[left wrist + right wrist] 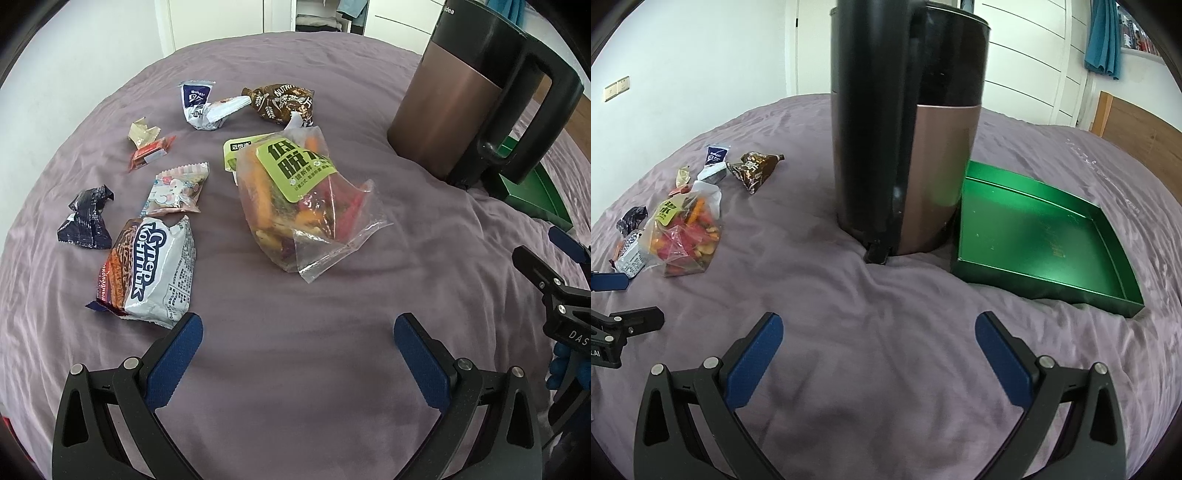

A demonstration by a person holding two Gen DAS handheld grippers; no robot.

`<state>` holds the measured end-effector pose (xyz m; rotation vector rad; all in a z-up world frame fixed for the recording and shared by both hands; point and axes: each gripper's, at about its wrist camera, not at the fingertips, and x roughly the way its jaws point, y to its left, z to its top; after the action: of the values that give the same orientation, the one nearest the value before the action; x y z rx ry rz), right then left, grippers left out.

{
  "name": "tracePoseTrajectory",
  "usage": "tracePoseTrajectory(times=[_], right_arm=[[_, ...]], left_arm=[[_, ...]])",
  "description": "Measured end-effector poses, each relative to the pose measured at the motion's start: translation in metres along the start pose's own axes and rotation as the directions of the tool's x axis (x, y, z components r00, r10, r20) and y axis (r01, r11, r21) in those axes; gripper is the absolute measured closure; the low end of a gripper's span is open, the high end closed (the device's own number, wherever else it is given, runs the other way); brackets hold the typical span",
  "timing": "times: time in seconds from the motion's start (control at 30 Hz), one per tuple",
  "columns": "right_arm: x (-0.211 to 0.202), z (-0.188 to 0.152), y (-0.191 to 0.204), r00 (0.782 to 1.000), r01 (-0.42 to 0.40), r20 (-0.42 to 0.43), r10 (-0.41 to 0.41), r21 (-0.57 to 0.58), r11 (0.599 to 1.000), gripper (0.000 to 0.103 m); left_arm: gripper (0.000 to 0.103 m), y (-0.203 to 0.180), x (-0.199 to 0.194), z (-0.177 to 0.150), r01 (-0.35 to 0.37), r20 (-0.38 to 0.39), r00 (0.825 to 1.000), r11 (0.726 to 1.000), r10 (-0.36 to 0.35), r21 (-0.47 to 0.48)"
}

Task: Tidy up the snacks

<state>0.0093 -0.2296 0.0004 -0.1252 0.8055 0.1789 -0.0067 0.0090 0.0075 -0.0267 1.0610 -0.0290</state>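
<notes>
So: snacks scattered on the purple bed, nothing in the green tray (1049,236) yet. Big clear bag of mixed crisps (295,199) in the middle, silver-and-orange wafer pack (151,273) nearest the left tongs (298,339), pink candy pack (175,190) and dark blue wrapper (86,221) just beyond. Further back: red packet (149,155), white-and-blue sachet (199,107), brown pouch (282,101).

Left tongs spread wide, holding nothing, low over bare sheet. Right tongs (879,338) likewise spread and empty, facing the kettle (908,147) and tray.

Probably best to start with the wafer pack: closest, flat, stiff enough to pinch by its edge. Worth coming in low and grabbing the crimped end, not the belly, to avoid pinching bedsheet. Soft bedding, so press lightly.

Kettle stands between snacks and tray, touching the tray's near corner. Carry path should swing around it, not over. Crisp bag looks slippery; grip the gathered top.
</notes>
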Motion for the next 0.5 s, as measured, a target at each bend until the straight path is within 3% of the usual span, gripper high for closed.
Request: tracePoseTrajectory(times=[0.5], right_arm=[[-0.002, 0.01, 0.035, 0.999, -0.03, 0.009, 0.03, -0.04, 0.999, 0.0]], left_arm=[[0.001, 0.017, -0.007, -0.001, 0.017, 0.005, 1.0, 0.999, -0.017, -0.032]])
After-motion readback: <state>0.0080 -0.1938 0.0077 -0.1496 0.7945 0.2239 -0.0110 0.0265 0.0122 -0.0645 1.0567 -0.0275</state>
